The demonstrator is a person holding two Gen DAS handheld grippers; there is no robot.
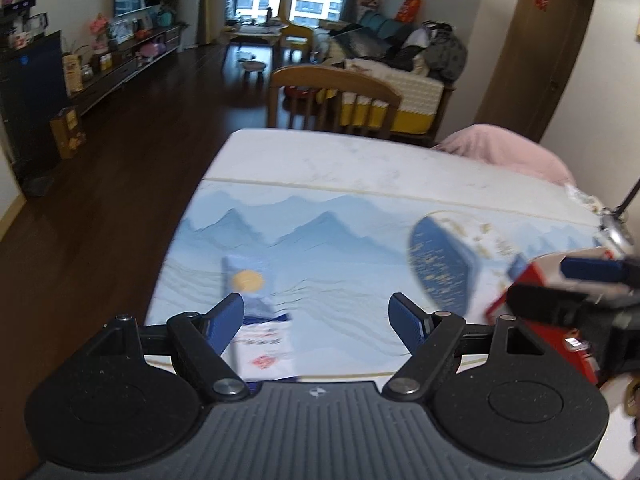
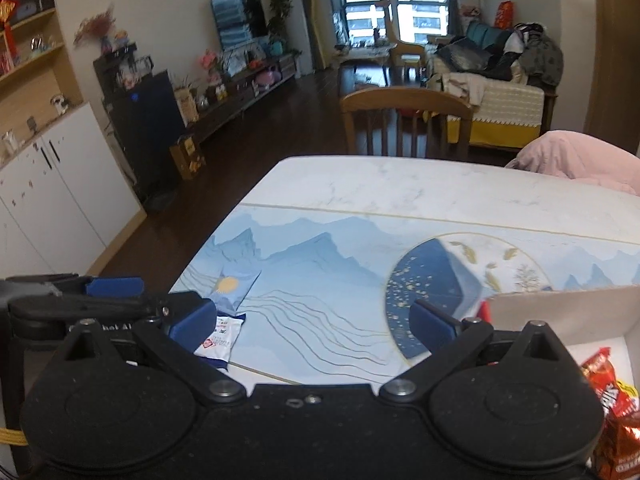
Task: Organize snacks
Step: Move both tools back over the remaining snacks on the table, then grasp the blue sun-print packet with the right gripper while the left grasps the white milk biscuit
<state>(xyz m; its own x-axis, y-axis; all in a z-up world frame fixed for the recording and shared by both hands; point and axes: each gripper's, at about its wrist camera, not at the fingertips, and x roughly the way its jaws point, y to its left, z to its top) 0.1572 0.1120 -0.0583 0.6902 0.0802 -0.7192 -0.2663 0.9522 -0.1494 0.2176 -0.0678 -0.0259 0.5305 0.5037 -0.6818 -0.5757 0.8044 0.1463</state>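
A blue and white snack packet with a yellow sun lies on the table near its left front edge, just ahead of my left gripper, which is open and empty above it. The packet also shows in the right wrist view. My right gripper is open and empty, to the right of the left gripper. A cardboard box with red flaps stands at the right front and holds red snack bags. The right gripper appears in front of the box in the left wrist view.
The table carries a blue mountain-print mat. A wooden chair stands at the far edge. A pink cushion sits at the far right. Dark wood floor lies to the left.
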